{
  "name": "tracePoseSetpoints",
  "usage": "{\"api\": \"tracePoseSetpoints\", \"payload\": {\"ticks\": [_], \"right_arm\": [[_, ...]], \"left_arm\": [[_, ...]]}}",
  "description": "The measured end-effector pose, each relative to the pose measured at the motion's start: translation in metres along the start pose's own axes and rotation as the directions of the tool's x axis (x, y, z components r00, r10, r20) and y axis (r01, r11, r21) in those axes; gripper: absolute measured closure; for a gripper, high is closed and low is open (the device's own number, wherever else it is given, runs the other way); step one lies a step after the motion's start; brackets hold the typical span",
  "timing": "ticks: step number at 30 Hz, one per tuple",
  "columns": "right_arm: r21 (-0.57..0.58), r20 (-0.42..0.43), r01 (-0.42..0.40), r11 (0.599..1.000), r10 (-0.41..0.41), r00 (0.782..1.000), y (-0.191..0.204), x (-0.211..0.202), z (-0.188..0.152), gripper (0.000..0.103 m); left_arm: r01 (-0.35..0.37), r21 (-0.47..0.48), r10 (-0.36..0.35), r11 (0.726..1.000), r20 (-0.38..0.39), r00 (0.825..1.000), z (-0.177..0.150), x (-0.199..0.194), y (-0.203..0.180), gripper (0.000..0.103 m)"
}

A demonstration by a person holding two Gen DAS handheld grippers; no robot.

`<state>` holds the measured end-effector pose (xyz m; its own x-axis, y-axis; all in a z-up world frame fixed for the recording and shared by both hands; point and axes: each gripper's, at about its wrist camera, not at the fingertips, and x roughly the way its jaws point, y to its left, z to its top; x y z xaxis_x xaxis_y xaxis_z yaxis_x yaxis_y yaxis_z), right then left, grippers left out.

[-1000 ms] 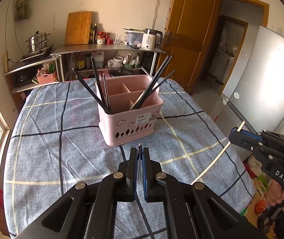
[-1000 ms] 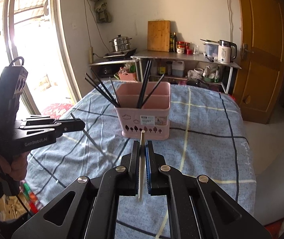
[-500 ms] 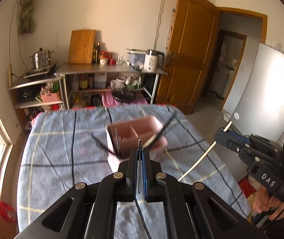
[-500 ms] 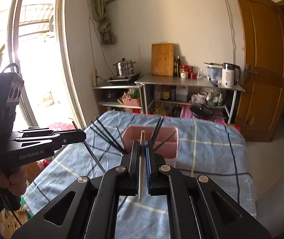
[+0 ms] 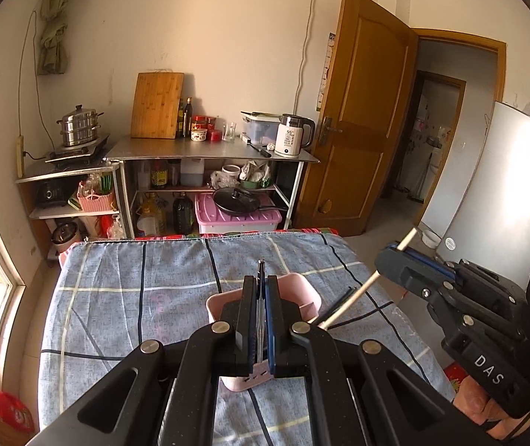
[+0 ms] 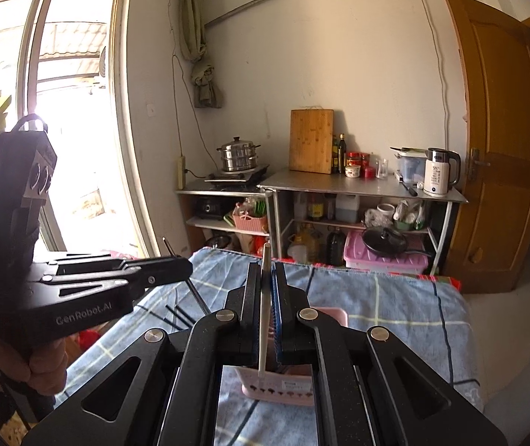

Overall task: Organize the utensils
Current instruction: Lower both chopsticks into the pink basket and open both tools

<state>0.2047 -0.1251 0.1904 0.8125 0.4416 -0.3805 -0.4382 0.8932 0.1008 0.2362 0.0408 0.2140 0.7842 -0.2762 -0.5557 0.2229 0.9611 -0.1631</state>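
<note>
Both hands rise since a second ago; pink caddy [image 5: 303, 299] now sits low behind my fingers [image 5: 247, 319], back shelves and door fill more view.

Two fisheye views, each riding a hand-held gripper and looking forward and slightly down along its fingers, side by side above the near end of the cloth-covered table [image 5: 123, 297]. Both face the far wall — shared: pink caddy [image 5: 302, 290], metal shelf [image 6: 357, 186], wooden door [image 5: 361, 119]. Each catches the other gripper at its edge.
</note>
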Motion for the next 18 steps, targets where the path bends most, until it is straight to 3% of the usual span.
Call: {"api": "tracePoseSetpoints", "payload": {"ticks": [18], "right_arm": [[-0.012,-0.099,0.014,1.0,-0.016,0.995,-0.008,0.049,-0.029,0.098]], "left_arm": [[-0.032,0.054,0.035,0.998,-0.066,0.997,-0.024,0.047,0.002,0.099]]}}
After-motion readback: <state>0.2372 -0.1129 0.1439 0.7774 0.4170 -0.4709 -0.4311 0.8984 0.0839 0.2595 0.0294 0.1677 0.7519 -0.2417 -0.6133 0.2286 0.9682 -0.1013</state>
